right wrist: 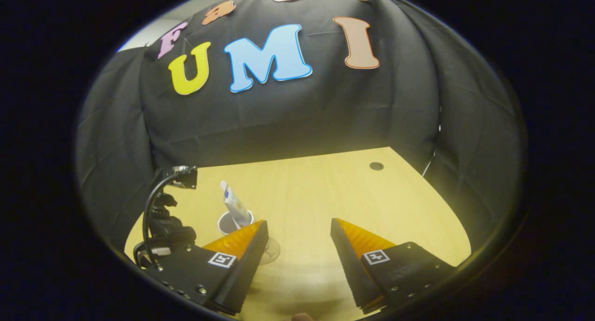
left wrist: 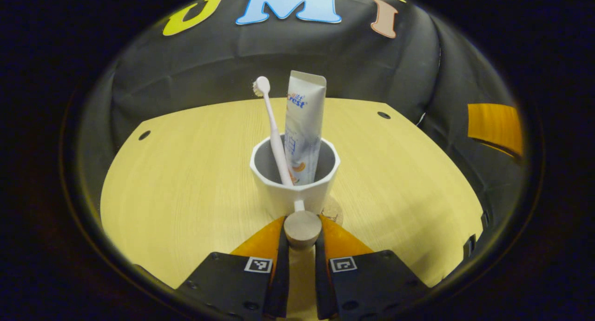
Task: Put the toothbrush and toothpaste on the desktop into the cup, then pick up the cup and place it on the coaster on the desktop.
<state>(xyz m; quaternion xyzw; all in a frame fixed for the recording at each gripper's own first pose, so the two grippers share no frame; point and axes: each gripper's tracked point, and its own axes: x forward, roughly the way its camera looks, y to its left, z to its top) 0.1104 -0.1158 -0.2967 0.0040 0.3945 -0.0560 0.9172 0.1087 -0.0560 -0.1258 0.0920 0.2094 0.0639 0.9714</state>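
- Left gripper (left wrist: 302, 235): in the left gripper view its jaws are clenched on the cup's handle (left wrist: 302, 228), a round knob squeezed between both fingers.
- The cup (left wrist: 294, 181) sits just ahead of those jaws, upright, with its base low over the counter (left wrist: 186, 181); whether it rests there or is lifted cannot be told.
- Toothbrush (left wrist: 272, 126): stands in the cup, leaning toward the jaws' left, head uppermost.
- Toothpaste (left wrist: 303, 126): stands in the cup just right of the toothbrush, crimped end up, nearly upright.
- Coaster (left wrist: 333, 212): a pale edge peeks out just ahead and right of the left jaws, beside the cup's base.
- Right gripper (right wrist: 297, 237): in the right gripper view its jaws are released, spread wide over bare counter, grasping nothing.
- From there the cup with the toothpaste lies ahead and left of the jaws, partly behind the left finger (right wrist: 241, 246); the other gripper's body and cable are farther left.
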